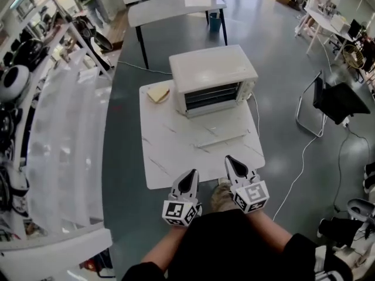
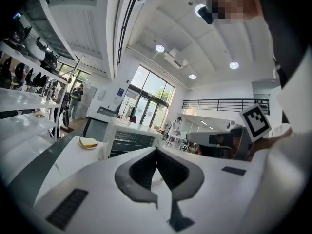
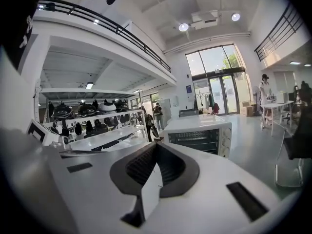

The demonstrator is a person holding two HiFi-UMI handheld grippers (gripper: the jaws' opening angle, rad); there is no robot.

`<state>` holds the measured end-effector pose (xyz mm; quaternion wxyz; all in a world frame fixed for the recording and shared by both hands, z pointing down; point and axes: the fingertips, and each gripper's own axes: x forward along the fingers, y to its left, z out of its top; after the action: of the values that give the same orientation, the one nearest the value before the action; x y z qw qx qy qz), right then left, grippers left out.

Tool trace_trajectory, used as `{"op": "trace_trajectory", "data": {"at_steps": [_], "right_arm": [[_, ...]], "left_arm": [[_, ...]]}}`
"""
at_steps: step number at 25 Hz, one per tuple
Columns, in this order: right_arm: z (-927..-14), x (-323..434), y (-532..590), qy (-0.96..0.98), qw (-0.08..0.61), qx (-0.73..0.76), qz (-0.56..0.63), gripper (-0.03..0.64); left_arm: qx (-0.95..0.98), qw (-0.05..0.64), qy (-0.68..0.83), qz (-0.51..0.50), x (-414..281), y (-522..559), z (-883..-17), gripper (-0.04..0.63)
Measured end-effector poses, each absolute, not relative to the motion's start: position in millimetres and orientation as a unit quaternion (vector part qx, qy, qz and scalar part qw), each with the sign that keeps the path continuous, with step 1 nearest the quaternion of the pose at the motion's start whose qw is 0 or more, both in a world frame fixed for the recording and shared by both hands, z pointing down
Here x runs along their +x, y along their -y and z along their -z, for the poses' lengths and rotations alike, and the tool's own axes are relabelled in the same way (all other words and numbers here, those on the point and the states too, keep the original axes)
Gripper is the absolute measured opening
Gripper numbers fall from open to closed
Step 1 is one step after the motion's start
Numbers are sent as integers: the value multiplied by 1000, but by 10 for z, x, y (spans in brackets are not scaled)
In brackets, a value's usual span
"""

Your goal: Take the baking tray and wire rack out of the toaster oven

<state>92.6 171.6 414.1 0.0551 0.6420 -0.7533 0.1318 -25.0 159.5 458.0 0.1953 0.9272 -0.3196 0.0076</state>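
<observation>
Left claw and right claw are both clenched and empty at lower centre. The toaster oven sits upper centre on the worktop. I'd open up before reaching in (go level).

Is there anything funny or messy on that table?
Just one thing: a slice of bread lies bare on the table beside the toaster oven, with no plate under it. Nothing looks spilled or broken.

Overhead head view; level gripper views toward oven
</observation>
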Motion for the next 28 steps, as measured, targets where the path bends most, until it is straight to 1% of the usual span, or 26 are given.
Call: {"op": "trace_trajectory", "data": {"at_steps": [6,10,17,20,23,25,28], "right_arm": [[-4131,1564,-1189,769,60,623,-130,21],[-4118,1915,-944,779,62,610,-132,21],[-4350,2423,-470,788,53,598,-139,21],[-4342,2572,-284,792,28,593,-139,21],[-4450,2736,-94,783,7,601,-162,21],[-4598,2827,36,773,1,610,-175,21],[-4875,2878,197,765,10,615,-191,21]], "left_arm": [[917,199,345,-7,420,-1050,-4550,20],[914,185,361,-15,819,-768,-4470,20],[893,193,405,-19,1243,-357,-4653,21],[886,210,413,-18,1345,-190,-4716,21],[875,251,415,-1,1441,52,-4870,21],[863,279,422,9,1474,237,-5012,21],[862,284,421,8,1547,443,-5135,21]]}}
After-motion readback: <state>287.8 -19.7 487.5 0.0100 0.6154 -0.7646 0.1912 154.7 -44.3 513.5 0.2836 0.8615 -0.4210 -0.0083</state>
